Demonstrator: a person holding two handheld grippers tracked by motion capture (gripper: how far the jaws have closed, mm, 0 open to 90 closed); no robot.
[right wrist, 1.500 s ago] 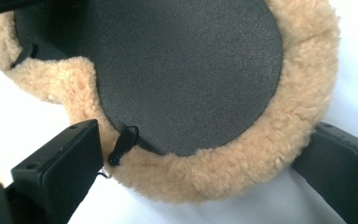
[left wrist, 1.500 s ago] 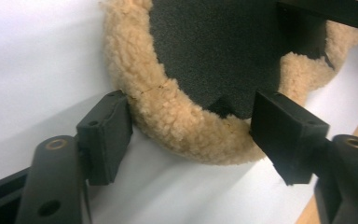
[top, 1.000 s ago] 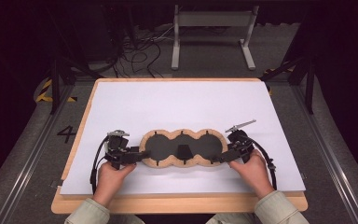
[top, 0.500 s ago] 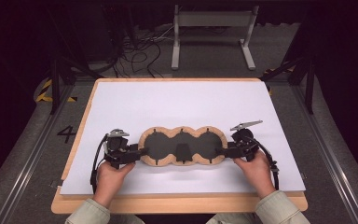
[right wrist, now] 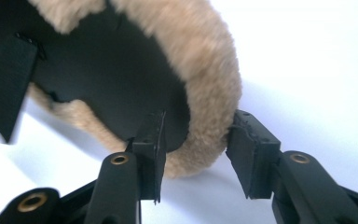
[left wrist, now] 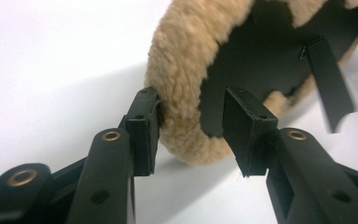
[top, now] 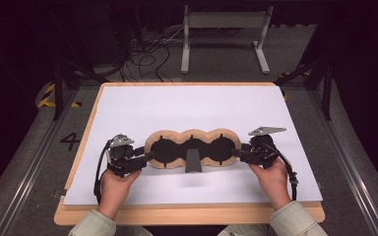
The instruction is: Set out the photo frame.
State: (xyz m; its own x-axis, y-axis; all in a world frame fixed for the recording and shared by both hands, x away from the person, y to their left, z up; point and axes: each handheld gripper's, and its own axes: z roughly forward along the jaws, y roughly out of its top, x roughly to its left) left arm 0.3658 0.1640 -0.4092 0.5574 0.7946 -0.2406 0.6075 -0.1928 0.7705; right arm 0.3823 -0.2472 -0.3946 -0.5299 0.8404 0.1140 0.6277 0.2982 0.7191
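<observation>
A three-lobed black pad with a tan fleece rim (top: 193, 133) is held between my two grippers just above the white sheet (top: 192, 105), throwing a shadow on it. A black strap (top: 193, 161) hangs from its middle. My left gripper (top: 147, 156) has just been closing on the left end: in the left gripper view the gripper (left wrist: 193, 128) has the fleece rim (left wrist: 182, 70) pinched between its pads. My right gripper (top: 237, 152) has also been closing, on the right end. In the right gripper view the gripper (right wrist: 200, 149) clamps the rim (right wrist: 205, 70), one pad on the black inner face.
The sheet covers a wooden board (top: 187, 214) with its front edge near the person's sleeves. A grey metal stand (top: 224, 19) and loose cables (top: 147, 54) are on the floor behind. Dark rails run along both sides.
Both grippers have closed their jaws on the pad's ends. The right hand has come up slightly and the pad has risen off the sheet, with its strap now hanging down.
</observation>
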